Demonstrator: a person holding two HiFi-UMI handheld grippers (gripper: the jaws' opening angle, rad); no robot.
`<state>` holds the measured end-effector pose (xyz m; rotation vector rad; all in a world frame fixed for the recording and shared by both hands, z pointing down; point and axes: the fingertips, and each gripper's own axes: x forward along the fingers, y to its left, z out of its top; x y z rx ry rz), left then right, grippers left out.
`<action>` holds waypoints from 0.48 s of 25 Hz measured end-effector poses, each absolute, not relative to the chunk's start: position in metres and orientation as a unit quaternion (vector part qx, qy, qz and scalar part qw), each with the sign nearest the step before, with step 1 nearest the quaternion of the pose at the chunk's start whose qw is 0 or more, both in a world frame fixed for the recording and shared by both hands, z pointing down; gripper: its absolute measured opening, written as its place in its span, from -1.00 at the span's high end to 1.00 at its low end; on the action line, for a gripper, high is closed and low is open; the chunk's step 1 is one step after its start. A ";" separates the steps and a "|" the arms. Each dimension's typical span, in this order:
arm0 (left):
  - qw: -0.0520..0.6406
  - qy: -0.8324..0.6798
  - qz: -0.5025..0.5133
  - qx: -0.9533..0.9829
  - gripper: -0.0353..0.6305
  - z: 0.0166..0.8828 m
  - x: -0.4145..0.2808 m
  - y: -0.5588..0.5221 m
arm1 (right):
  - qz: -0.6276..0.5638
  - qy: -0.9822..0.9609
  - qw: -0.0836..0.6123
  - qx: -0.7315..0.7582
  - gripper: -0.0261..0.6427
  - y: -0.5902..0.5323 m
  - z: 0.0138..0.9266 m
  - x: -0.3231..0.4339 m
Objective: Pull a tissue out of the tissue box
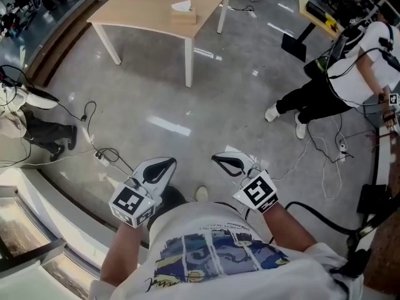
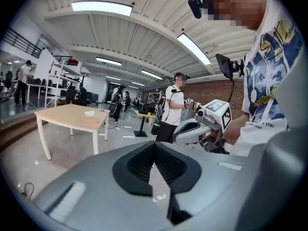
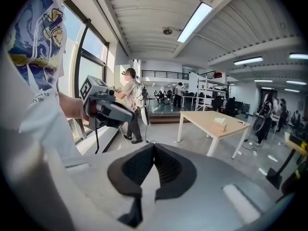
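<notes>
A wooden tissue box (image 1: 183,16) with a white tissue (image 1: 182,5) poking out of its top stands on a light wooden table (image 1: 144,11) far across the room. Both grippers are held close to the person's body, well short of the table. My left gripper (image 1: 166,162) is shut with nothing in it, its tips meeting (image 2: 154,144). My right gripper (image 1: 217,159) is also shut and empty, tips together (image 3: 154,145). The left gripper view has the table (image 2: 72,117) and the box (image 2: 89,112) small at left. The right gripper view has the box (image 3: 220,123) on the table (image 3: 211,118) at right.
Bare grey floor lies between me and the table. A person (image 1: 340,83) in a white shirt crouches at the right among cables (image 1: 325,152). Another person (image 1: 34,124) is at the left, by a cable (image 1: 103,152). A black-based stand (image 1: 297,42) is at upper right.
</notes>
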<state>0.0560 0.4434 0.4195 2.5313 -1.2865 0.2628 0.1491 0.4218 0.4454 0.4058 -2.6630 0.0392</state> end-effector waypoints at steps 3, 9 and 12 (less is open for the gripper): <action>0.154 -0.453 0.097 0.873 0.89 0.424 0.062 0.437 | 0.026 -0.964 0.227 0.139 0.91 0.415 0.454 0.157; 0.162 -0.450 0.106 0.872 0.89 0.429 0.064 0.416 | 0.039 -0.963 0.225 0.141 0.91 0.396 0.464 0.160; 0.150 -0.435 0.107 0.881 0.89 0.431 0.058 0.387 | 0.037 -0.961 0.227 0.151 0.91 0.369 0.467 0.148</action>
